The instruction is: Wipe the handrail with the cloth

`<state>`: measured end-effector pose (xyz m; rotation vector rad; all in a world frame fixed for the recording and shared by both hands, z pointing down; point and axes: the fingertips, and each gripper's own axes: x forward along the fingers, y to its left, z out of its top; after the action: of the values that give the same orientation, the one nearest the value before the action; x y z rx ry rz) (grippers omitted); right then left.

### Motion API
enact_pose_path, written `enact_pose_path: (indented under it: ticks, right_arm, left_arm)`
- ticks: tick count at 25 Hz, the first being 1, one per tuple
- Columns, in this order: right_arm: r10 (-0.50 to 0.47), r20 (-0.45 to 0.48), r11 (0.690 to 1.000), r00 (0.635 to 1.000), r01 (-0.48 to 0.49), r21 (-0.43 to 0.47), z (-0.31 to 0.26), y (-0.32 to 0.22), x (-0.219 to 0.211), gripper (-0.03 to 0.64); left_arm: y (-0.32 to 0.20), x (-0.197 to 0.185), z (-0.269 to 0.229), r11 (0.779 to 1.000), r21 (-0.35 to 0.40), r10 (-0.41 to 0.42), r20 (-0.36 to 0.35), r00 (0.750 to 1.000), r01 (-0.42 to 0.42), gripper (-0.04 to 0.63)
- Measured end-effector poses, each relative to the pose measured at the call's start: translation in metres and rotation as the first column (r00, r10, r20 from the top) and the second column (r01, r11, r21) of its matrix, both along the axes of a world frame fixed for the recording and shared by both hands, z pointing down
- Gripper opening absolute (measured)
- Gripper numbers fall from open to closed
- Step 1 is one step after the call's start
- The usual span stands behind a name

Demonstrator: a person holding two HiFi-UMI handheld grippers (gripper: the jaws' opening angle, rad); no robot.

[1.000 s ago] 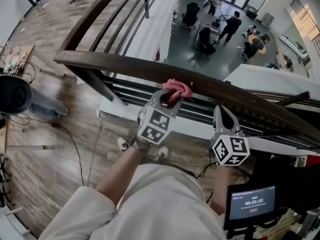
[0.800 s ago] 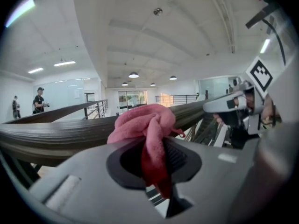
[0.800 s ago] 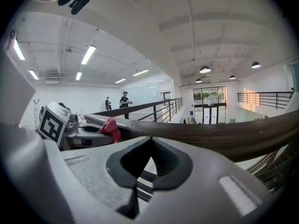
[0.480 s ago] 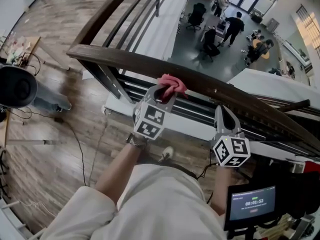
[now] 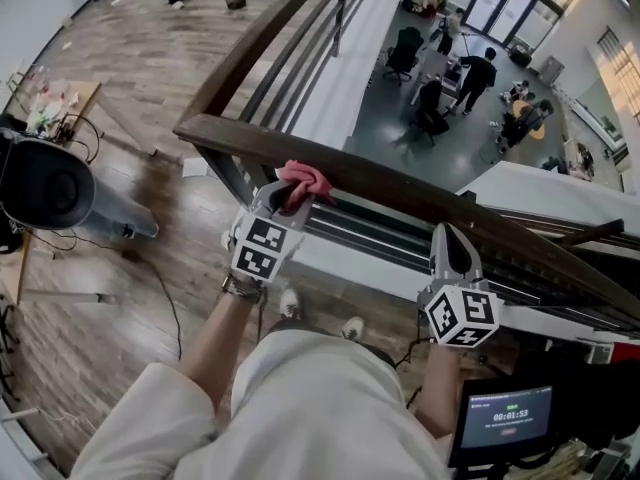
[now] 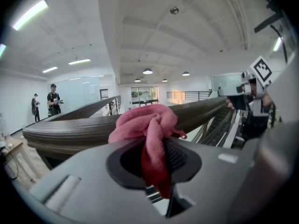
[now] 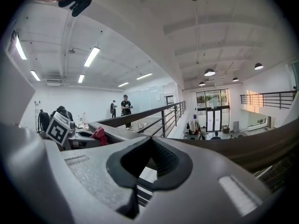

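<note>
Left tool [image 5: 287, 194] clamped on a bunched pink cloth [image 5: 305, 179], cloth resting on top of the dark wooden handrail [image 5: 420, 194] near its left corner, right tool [image 5: 452, 240] closed and empty, by the handrail's near edge

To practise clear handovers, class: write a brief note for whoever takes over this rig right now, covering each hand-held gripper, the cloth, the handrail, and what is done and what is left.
Left hand-held gripper: shut on the pink cloth, bunched and pressed on top of the dark wooden handrail, near its left corner.
Right hand-held gripper: shut, empty, held close to the rail to the right of the cloth.
Done: cloth gripped and on the rail; how much is wiped cannot be told.
Left: probably drag the cloth along the rest of the rail.
</note>
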<state>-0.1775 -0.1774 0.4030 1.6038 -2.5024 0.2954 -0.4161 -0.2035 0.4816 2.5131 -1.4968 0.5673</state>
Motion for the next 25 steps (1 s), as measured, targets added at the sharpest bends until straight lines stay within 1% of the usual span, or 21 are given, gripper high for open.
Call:
enact_pose_path:
  ticks: [4,9,15,18,21,25]
  right_arm:
    - [0.016,-0.003,1.000,1.000,-0.016,-0.003,0.000,-0.003,-0.016,0.003]
    - [0.021,-0.014,1.000,1.000,-0.022,-0.013,0.004,-0.010,-0.035,0.003]
    - [-0.015,-0.024,0.999,1.000,0.014,-0.036,0.009,-0.010,-0.076,0.003]
    - [-0.040,-0.043,0.999,0.998,0.039,-0.028,0.006,-0.015,-0.099,0.003]
    - [-0.065,-0.064,0.998,0.996,0.064,-0.022,0.003,-0.019,-0.121,0.003]
    - [-0.105,-0.080,0.994,0.991,0.104,-0.023,0.003,-0.021,-0.142,0.003]
  left_arm:
    - [-0.003,-0.043,-0.002,0.999,0.006,-0.031,0.012,0.999,0.031,0.091]
    - [-0.008,-0.072,-0.003,0.998,0.012,-0.061,0.004,0.998,0.060,0.091]
    - [-0.012,-0.111,-0.006,0.994,0.007,-0.113,-0.007,0.994,0.113,0.091]
    - [-0.016,-0.141,-0.007,0.987,0.004,-0.160,-0.005,0.987,0.160,0.092]
    - [-0.020,-0.177,-0.009,0.976,0.001,-0.219,-0.002,0.976,0.219,0.092]
    - [-0.022,-0.207,-0.007,0.963,0.002,-0.270,0.017,0.963,0.271,0.092]
